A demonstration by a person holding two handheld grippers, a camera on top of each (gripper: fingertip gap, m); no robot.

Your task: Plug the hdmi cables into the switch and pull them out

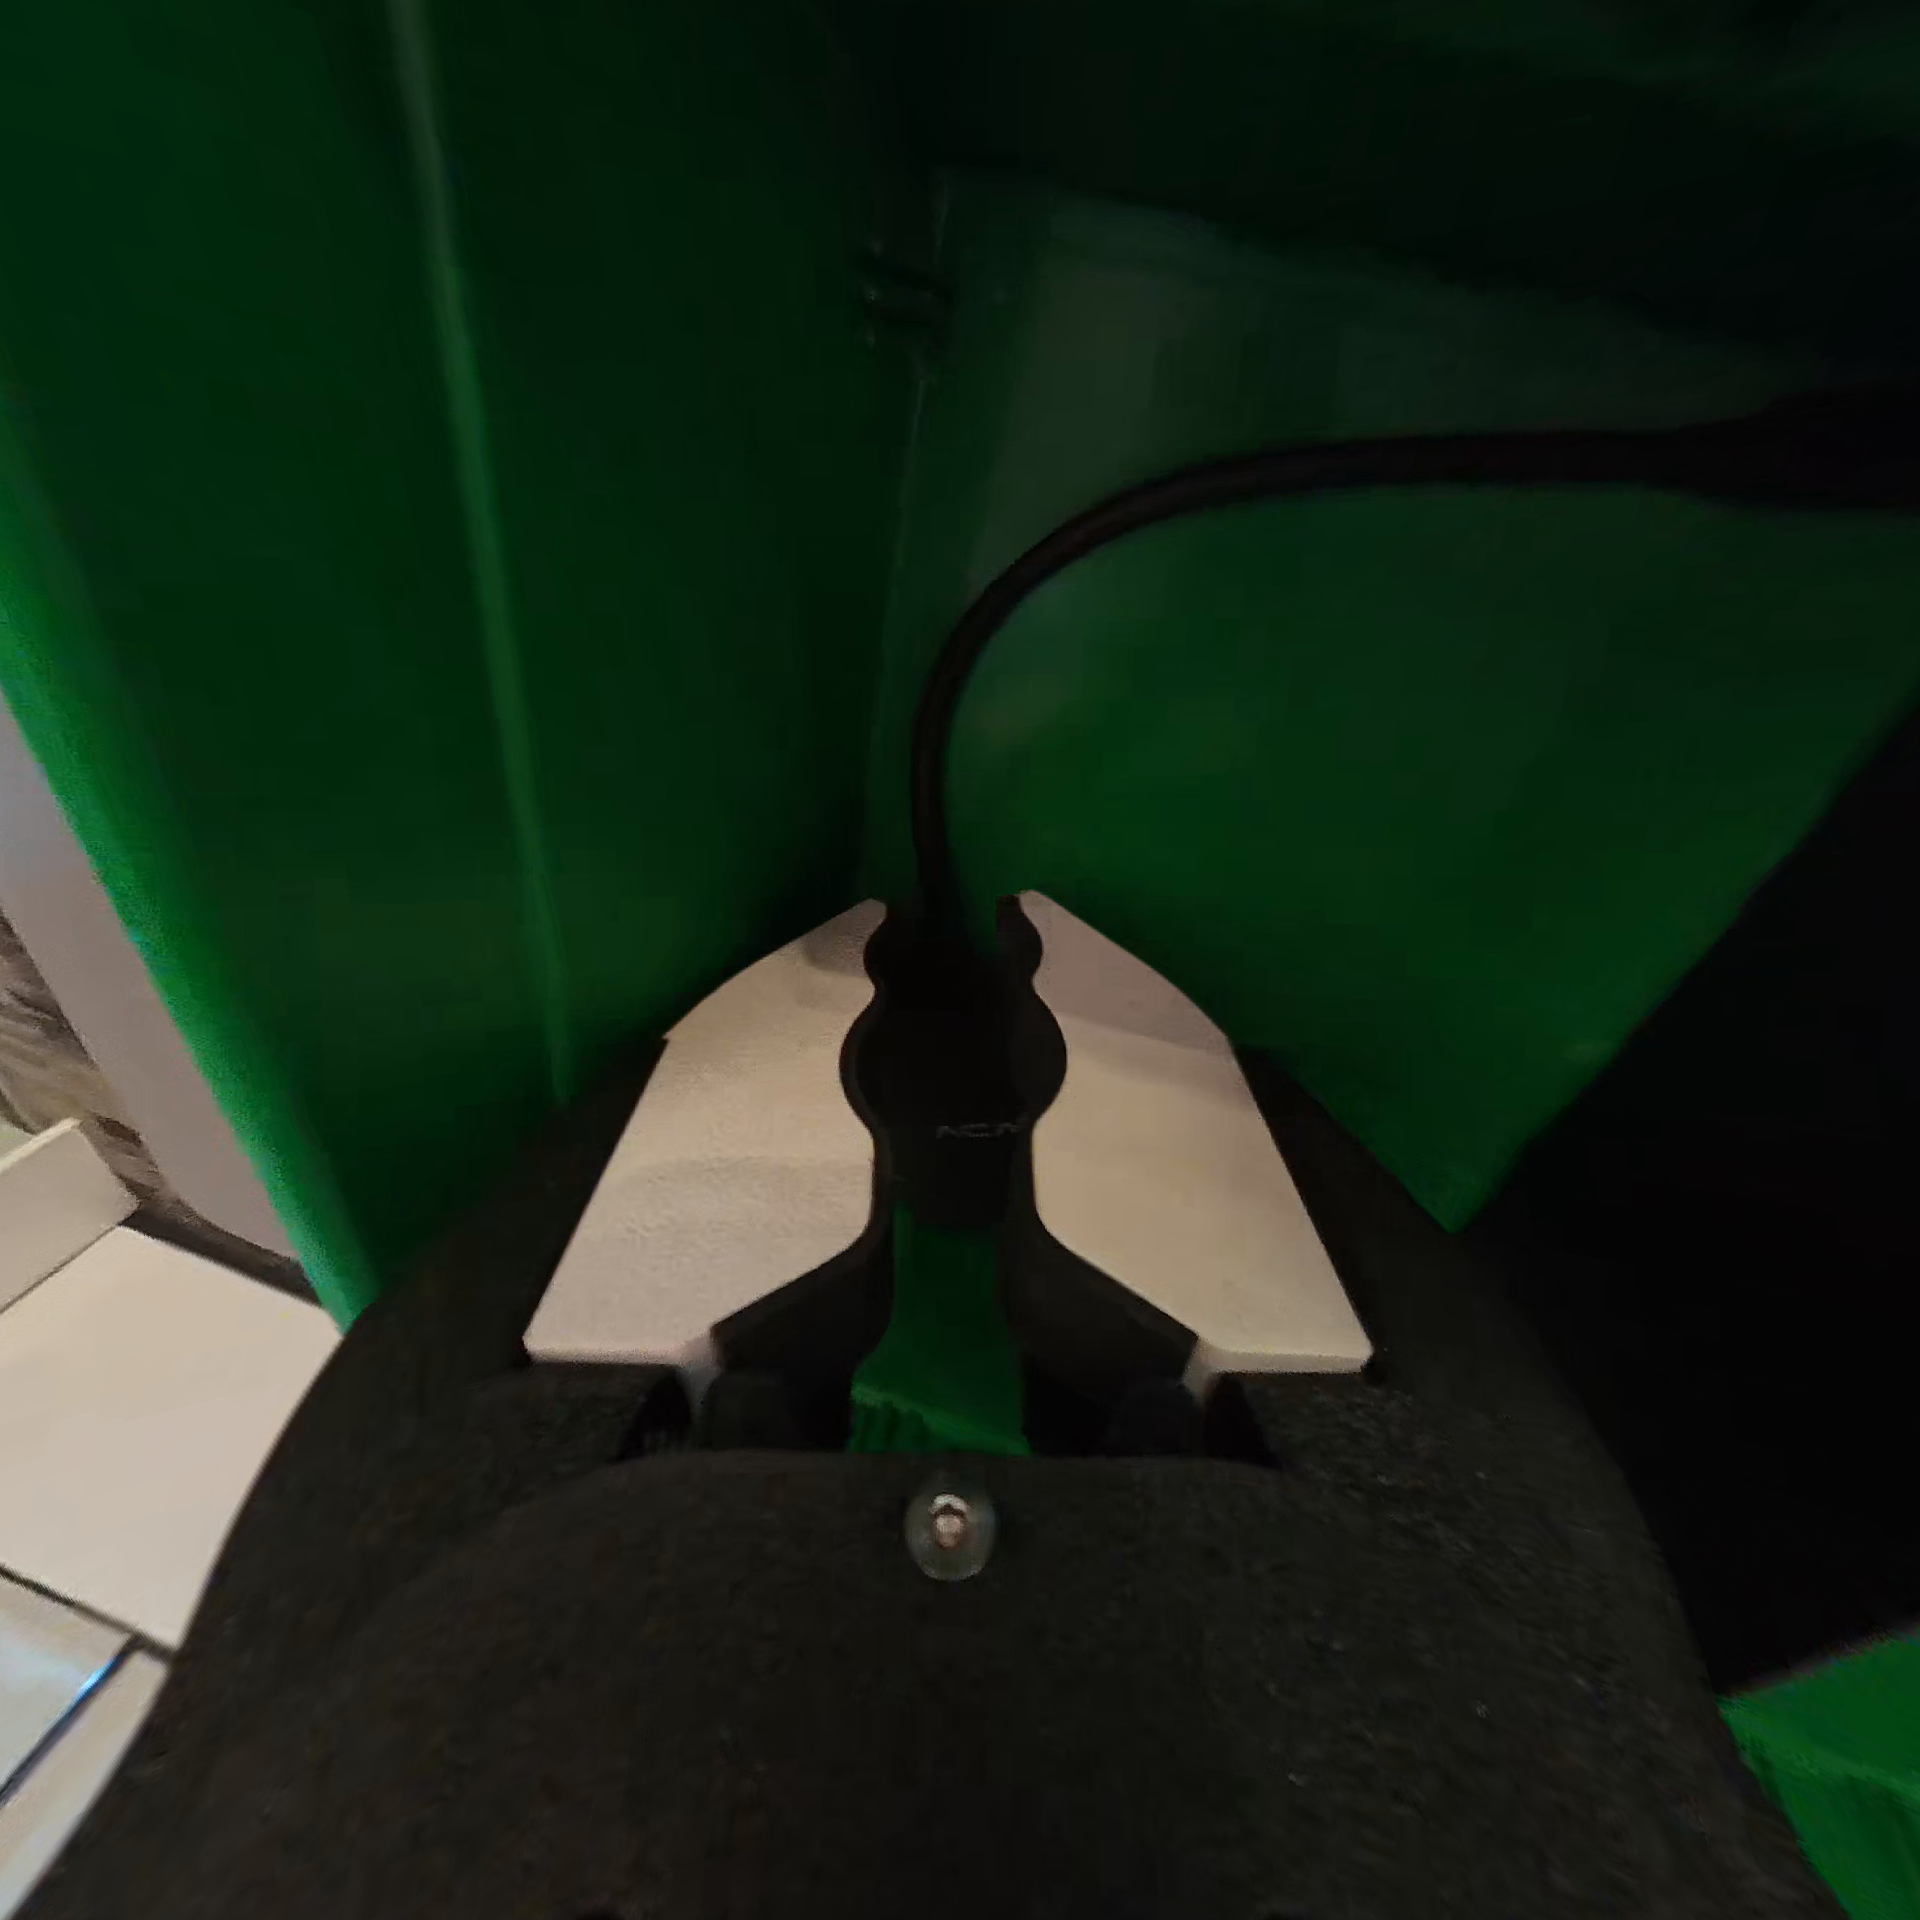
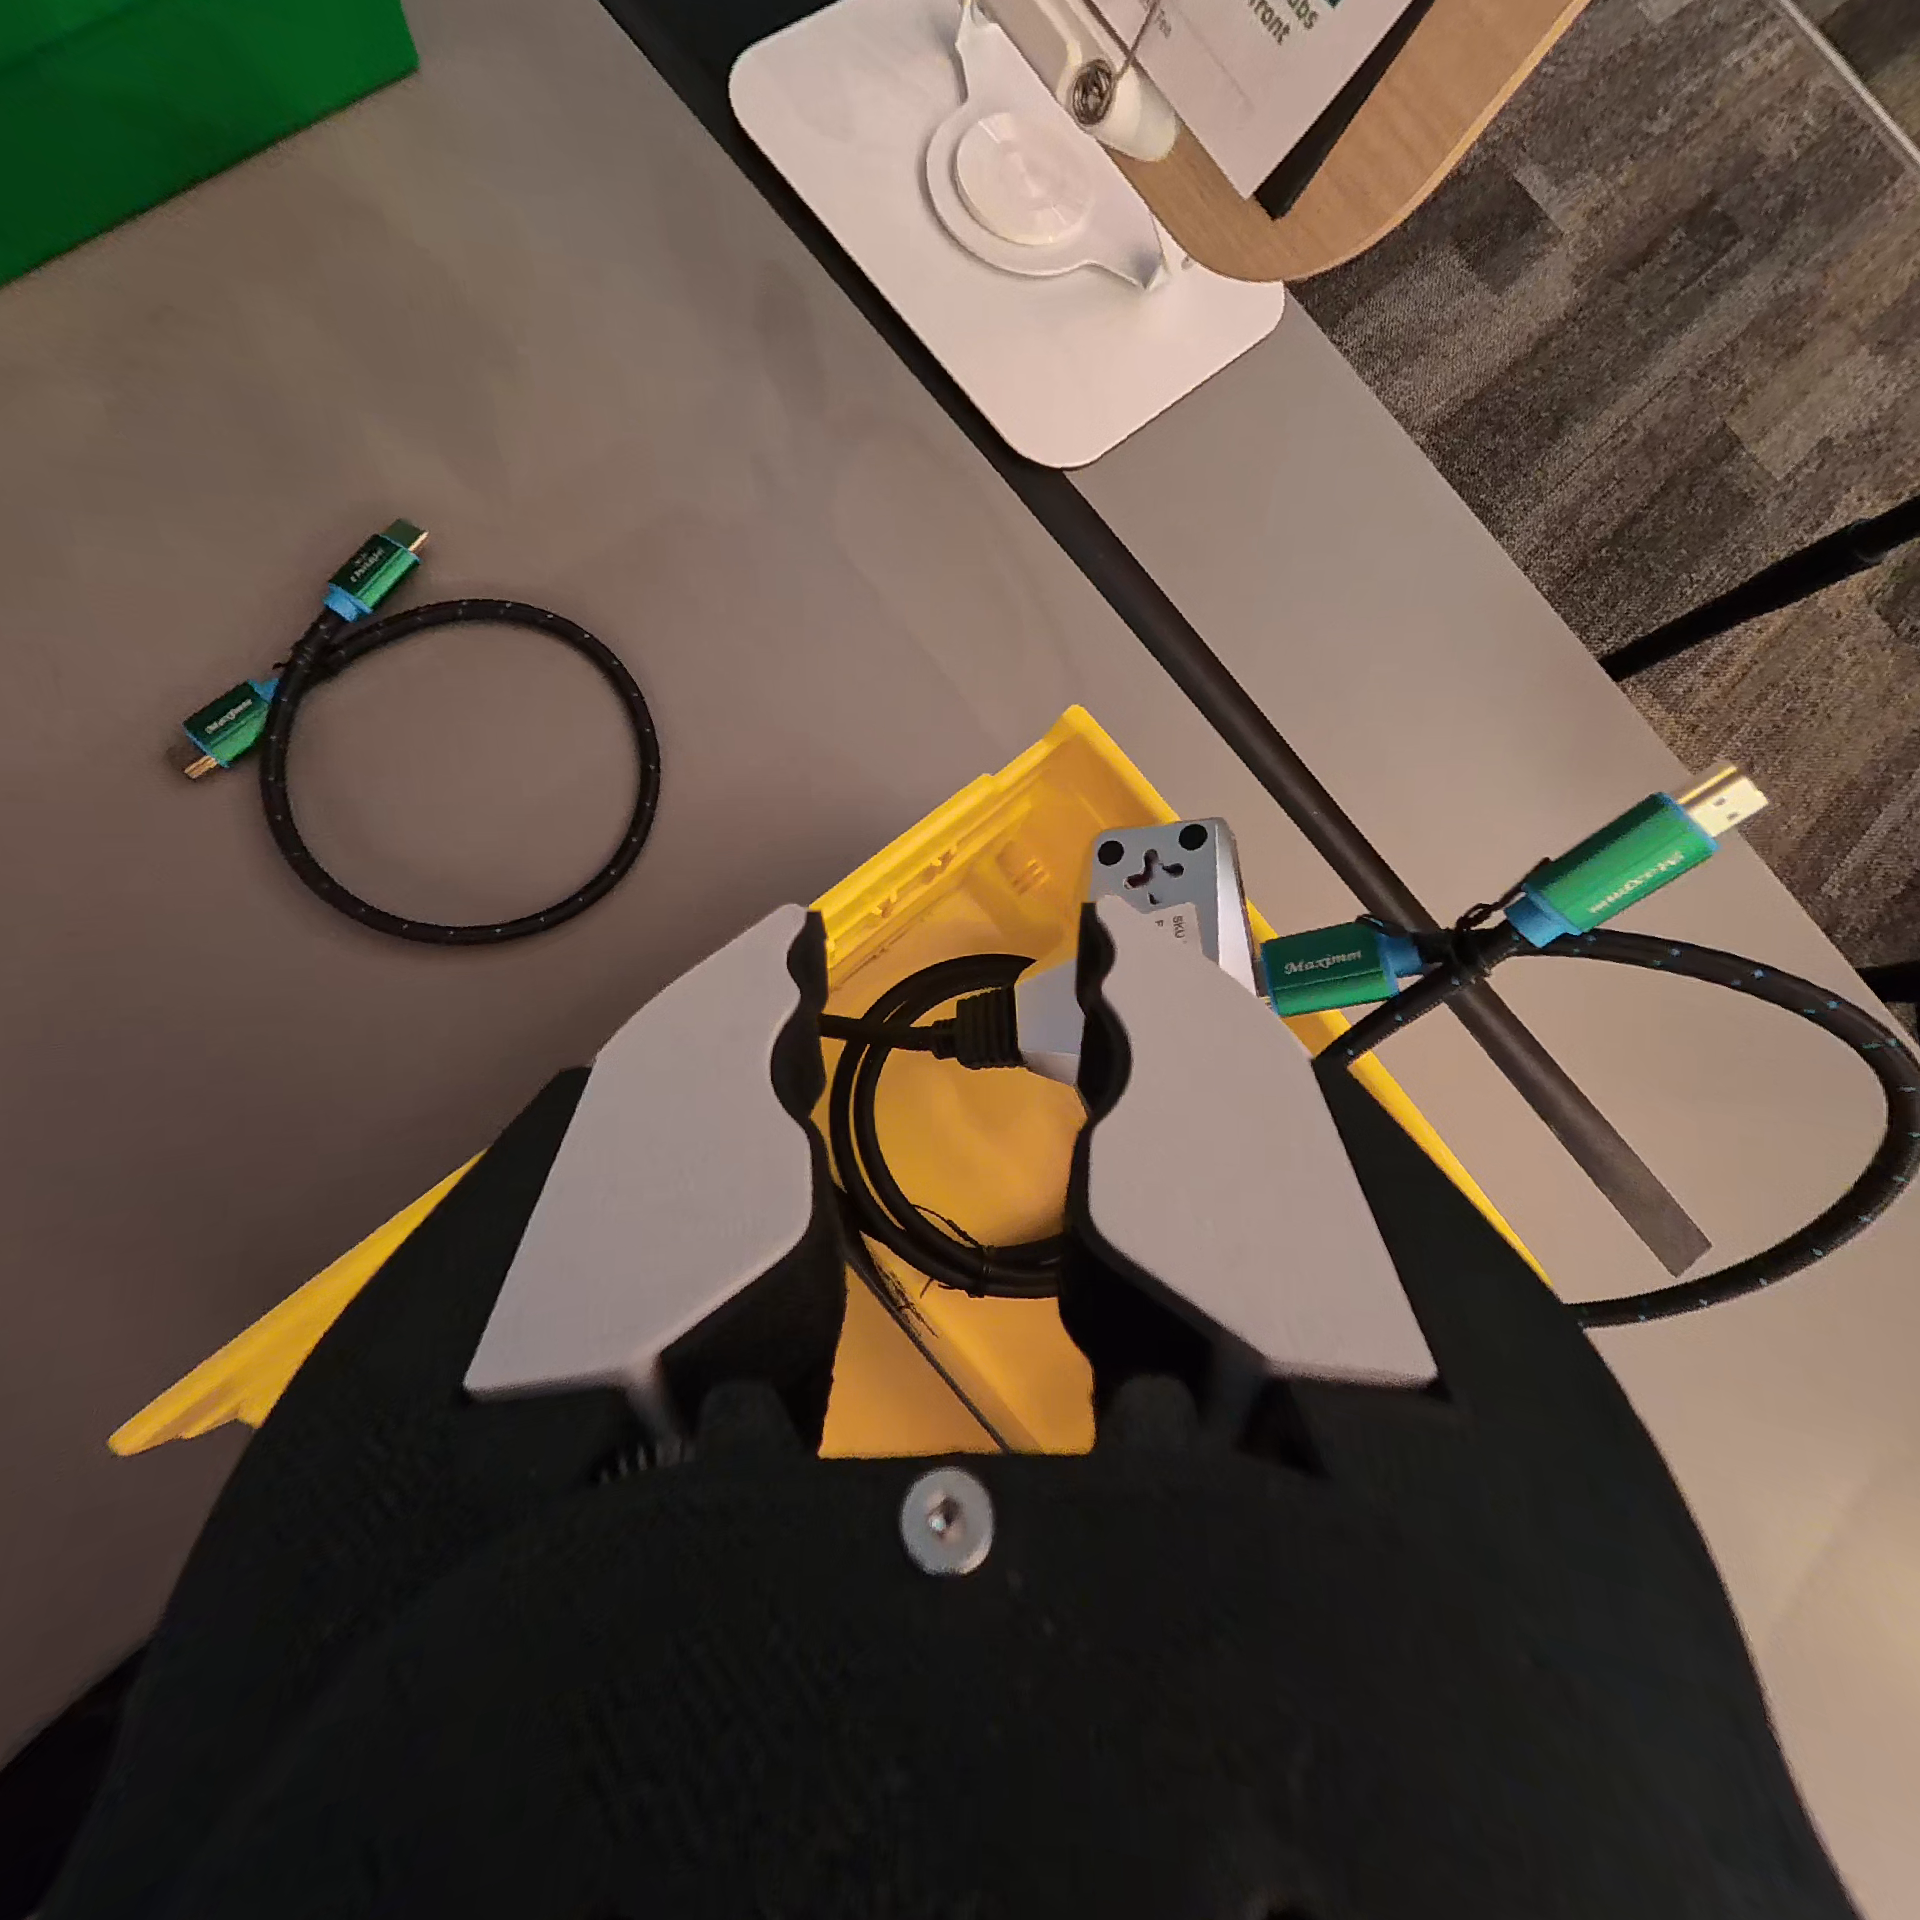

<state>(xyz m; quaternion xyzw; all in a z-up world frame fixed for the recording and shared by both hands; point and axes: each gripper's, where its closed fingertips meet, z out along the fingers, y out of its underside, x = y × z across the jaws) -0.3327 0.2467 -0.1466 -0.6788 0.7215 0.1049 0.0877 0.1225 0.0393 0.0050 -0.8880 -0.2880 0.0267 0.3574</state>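
In the right wrist view a silver switch (image 2: 1164,883) stands tilted in a yellow box (image 2: 997,790), with its own black cable (image 2: 883,1174) coiled under it. A braided HDMI cable (image 2: 1766,1049) has one green plug (image 2: 1330,966) at the switch's right side; its other plug (image 2: 1621,862) hangs free. A second braided HDMI cable (image 2: 457,769) lies coiled on the table at the left. My right gripper (image 2: 945,935) is open above the box, its right finger against the switch. My left gripper (image 1: 951,914) is shut on a black cable's plug (image 1: 961,1132); the cable (image 1: 1039,582) arcs up and right.
Green panels (image 1: 623,520) fill the left wrist view close ahead. On the grey table (image 2: 727,416) a green box (image 2: 156,104) stands at the far left and a white pad (image 2: 1039,353) at the back. A dark strip (image 2: 1351,883) crosses the table; carpet lies beyond its right edge. My hands' fingertips stand some 55 cm from each other. My right gripper's tips are some 7 cm from the silver switch (image 2: 1164,883).
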